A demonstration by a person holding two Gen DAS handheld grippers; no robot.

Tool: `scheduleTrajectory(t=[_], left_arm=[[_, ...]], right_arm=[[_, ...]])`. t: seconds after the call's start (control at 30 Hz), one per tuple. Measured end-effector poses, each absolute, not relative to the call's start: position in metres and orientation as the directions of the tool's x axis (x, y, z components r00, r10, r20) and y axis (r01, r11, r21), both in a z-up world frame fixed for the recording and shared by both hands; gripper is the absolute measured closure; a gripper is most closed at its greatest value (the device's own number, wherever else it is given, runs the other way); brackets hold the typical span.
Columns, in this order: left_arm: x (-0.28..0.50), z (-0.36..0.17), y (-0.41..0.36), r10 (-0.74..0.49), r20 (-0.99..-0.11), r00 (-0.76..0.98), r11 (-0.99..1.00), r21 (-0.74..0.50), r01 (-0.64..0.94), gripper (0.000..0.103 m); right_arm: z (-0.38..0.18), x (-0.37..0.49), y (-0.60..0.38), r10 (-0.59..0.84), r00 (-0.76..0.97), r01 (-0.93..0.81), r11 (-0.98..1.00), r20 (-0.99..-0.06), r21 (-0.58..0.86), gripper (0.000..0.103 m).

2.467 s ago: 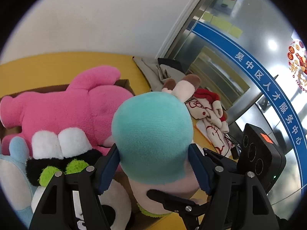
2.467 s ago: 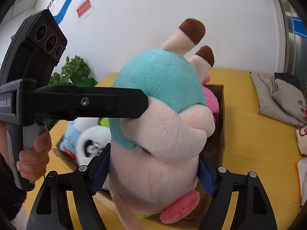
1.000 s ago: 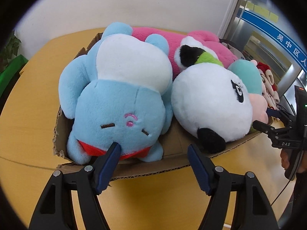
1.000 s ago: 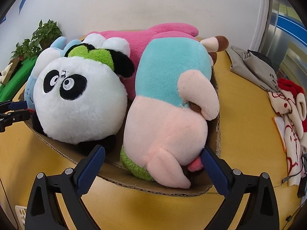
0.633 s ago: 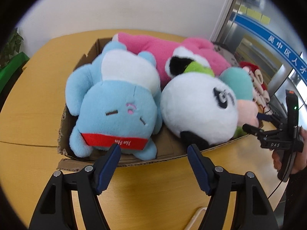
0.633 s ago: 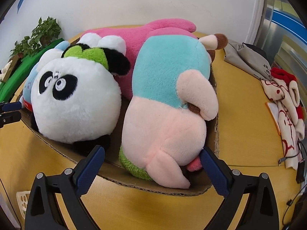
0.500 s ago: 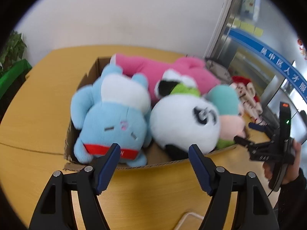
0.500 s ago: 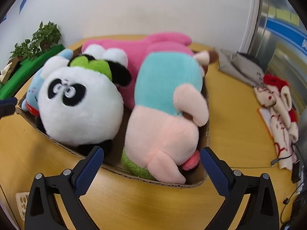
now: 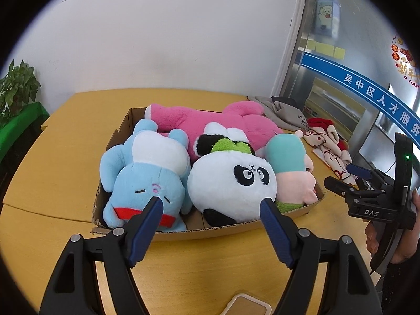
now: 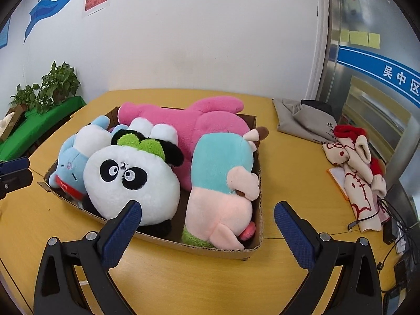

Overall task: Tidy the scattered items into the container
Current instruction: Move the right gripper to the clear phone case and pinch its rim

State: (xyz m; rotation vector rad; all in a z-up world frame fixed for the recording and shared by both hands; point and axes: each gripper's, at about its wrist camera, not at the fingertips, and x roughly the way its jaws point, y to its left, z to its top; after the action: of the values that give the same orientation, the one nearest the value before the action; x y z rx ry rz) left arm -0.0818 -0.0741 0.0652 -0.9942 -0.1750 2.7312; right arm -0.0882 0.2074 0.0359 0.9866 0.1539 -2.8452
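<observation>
A shallow cardboard box [image 9: 210, 232] [image 10: 199, 246] on the yellow table holds several plush toys: a blue one [image 9: 147, 181] [image 10: 78, 157], a panda [image 9: 233, 181] [image 10: 131, 181], a long pink one [image 9: 210, 120] [image 10: 189, 123] and a teal-and-pink one [image 9: 288, 168] [image 10: 223, 181]. My left gripper [image 9: 211, 207] is open and empty, in front of the box's near edge. My right gripper [image 10: 207, 212] is open and empty, in front of the box; it also shows at the right of the left wrist view [image 9: 349, 181].
A grey cloth bag [image 10: 304, 120] and a red-and-cream cloth [image 10: 354, 162] lie on the table to the right. Cables [image 10: 388, 223] run at the right edge. Potted plants [image 10: 52, 86] stand at the left. A white tray corner [image 9: 246, 305] lies near me.
Both grippers let go of the teal-and-pink plush, which now lies in the box. Both grippers have drawn back from the box and stand open.
</observation>
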Motion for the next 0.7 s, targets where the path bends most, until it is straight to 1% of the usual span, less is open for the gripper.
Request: scheduleTrajectory(t=[0.3, 0.43, 0.57, 0.7], left_arm=[[-0.063, 0.058, -0.079, 0.267, -0.621, -0.737, -0.963, -0.209, -0.172, 0.027], [-0.051, 0.044, -0.083, 0.26, -0.642, -0.721, -0.964, -0.215, -0.157, 0.027], [-0.032, 0.018, -0.095, 0.271, -0.69, -0.672, -0.959, -0.258, -0.122, 0.027], [-0.008, -0.015, -0.108, 0.258, -0.751, -0.607, -0.96, -0.27, -0.075, 0.027]], right_arm=[[0.039, -0.078, 0.206, -0.086, -0.783, 0.148, -0.988, -0.617, -0.05, 0.0], [0.034, -0.075, 0.204, -0.097, -0.771, 0.171, -0.984, -0.629, -0.057, 0.0], [0.021, -0.063, 0.2, -0.178, -0.728, 0.282, -0.958, -0.662, -0.052, 0.0], [-0.017, -0.047, 0.187, -0.256, -0.621, 0.412, -0.911, -0.741, -0.031, 0.0]])
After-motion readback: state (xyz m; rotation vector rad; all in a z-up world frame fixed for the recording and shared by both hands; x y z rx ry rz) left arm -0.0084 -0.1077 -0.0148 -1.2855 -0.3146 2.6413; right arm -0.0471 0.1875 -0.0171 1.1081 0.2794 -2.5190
